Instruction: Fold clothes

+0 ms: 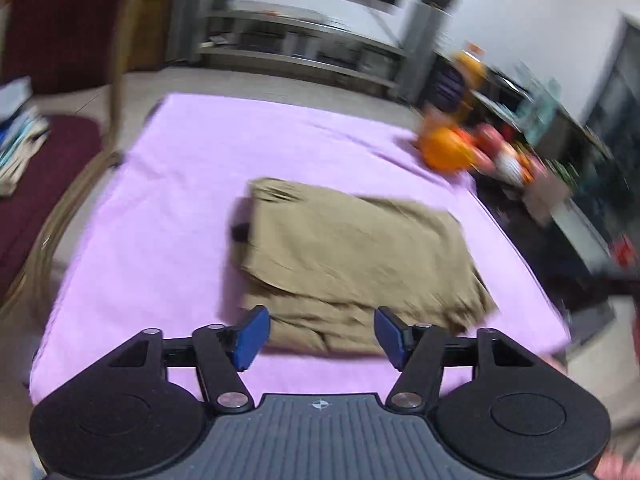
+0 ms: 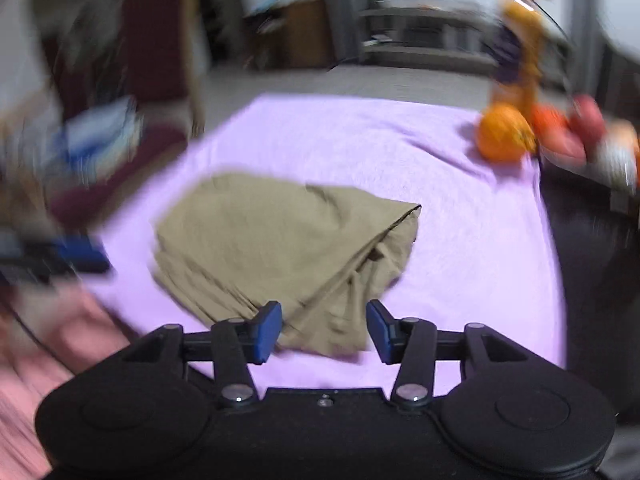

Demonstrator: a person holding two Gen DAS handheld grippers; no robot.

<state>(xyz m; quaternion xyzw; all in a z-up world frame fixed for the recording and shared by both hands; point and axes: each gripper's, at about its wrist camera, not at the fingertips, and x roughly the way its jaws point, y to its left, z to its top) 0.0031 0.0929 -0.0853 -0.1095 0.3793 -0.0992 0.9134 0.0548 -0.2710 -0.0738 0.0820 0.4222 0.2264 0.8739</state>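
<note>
Khaki garment (image 1: pixel 352 256), folded into a rough bundle, lies mid-way on the lilac-covered table (image 1: pixel 168 200); left gripper (image 1: pixel 322 334) hovers level just short of its near edge, jaws spread wide, holding nothing; right gripper (image 2: pixel 324 330) hangs likewise over the near corner, jaws wide apart and empty; orange fruit (image 2: pixel 502 132) sits at the far right corner.

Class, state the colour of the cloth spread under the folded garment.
Light purple, or lilac, cloth; the garment on it is khaki tan. The left wrist view shows it best.
</note>
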